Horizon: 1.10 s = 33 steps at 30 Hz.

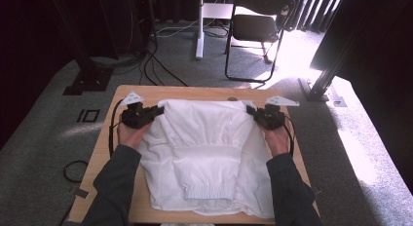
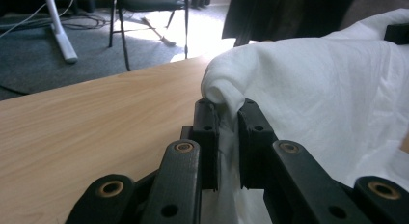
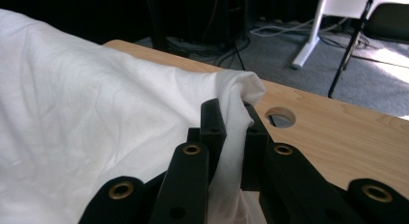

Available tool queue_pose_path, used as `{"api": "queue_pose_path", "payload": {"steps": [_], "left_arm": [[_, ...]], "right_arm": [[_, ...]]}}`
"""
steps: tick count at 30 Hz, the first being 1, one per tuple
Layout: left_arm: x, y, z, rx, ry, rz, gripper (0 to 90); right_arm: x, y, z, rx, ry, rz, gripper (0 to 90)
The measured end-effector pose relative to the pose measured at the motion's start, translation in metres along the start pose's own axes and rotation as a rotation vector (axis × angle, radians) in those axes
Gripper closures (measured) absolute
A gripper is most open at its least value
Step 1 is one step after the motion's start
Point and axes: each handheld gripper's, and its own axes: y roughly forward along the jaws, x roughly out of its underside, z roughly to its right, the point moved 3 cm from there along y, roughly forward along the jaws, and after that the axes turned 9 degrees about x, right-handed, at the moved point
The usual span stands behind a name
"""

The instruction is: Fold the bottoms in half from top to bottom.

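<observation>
- White garment (image 1: 207, 148) spread over the middle of the wooden worktop (image 1: 104, 158); elastic-cuffed end lies toward the person, near the worktop's near edge.
- Far edge of the garment is off the worktop, stretched between the two hand-held grippers.
- Left hand-held gripper (image 1: 157, 110) at the garment's far left corner, jaws pinching the cloth.
- Left gripper view: left hand-held gripper (image 2: 226, 110) has a bunched fold of white fabric clamped between the two black jaws, with a small rolled lump of cloth sticking out above the tips.
- Right hand-held gripper (image 1: 252, 109) at the far right corner, jaws pinching the cloth there too.
- Right gripper view: right hand-held gripper (image 3: 233, 113) is pressed together on a fold of the garment; fabric runs down between the jaws and drapes away to the left of that view.
- Round hole (image 3: 280, 117) in the worktop sits just beside the right hand-held gripper's tips, uncovered by cloth.
- Both hands are under the gripper bodies, and dark sleeves come in from the bottom of the high view.
- Grey three-cornered plates sit on top of both grippers, near the far edge of the worktop.
- Behind the worktop: grey carpet floor, black folding chair (image 1: 255, 28), white stand leg (image 1: 199, 26), loose cables.
</observation>
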Motion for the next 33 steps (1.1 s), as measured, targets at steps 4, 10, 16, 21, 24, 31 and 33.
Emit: {"api": "queue_pose_path", "payload": {"steps": [4,10,16,21,24,31,33], "left_arm": [[0.017,-0.025,0.022,0.042,0.03,0.028,81.4],[0.057,-0.055,0.06,0.111,0.041,0.033,81.3],[0.11,-0.067,0.089,0.176,0.008,-0.026,80.3],[0.141,-0.071,0.1,0.232,-0.05,-0.079,65.8],[0.141,-0.081,0.1,0.263,-0.065,-0.034,54.1],[0.084,-0.078,0.101,0.217,-0.029,0.052,53.1],[0.084,-0.078,0.101,0.217,-0.029,0.052,53.4]], "right_arm": [[0.019,-0.036,-0.014,-0.04,-0.037,0.036,84.0],[0.049,-0.076,-0.032,-0.076,-0.064,0.066,83.6],[0.111,-0.115,-0.05,-0.063,-0.059,0.043,82.6],[0.146,-0.127,-0.059,-0.091,-0.032,-0.004,77.6],[0.155,-0.139,-0.058,-0.124,-0.016,-0.018,42.5],[0.113,-0.13,-0.062,-0.067,-0.033,0.014,41.4],[0.108,-0.125,-0.065,-0.061,-0.032,0.016,41.4]]}}
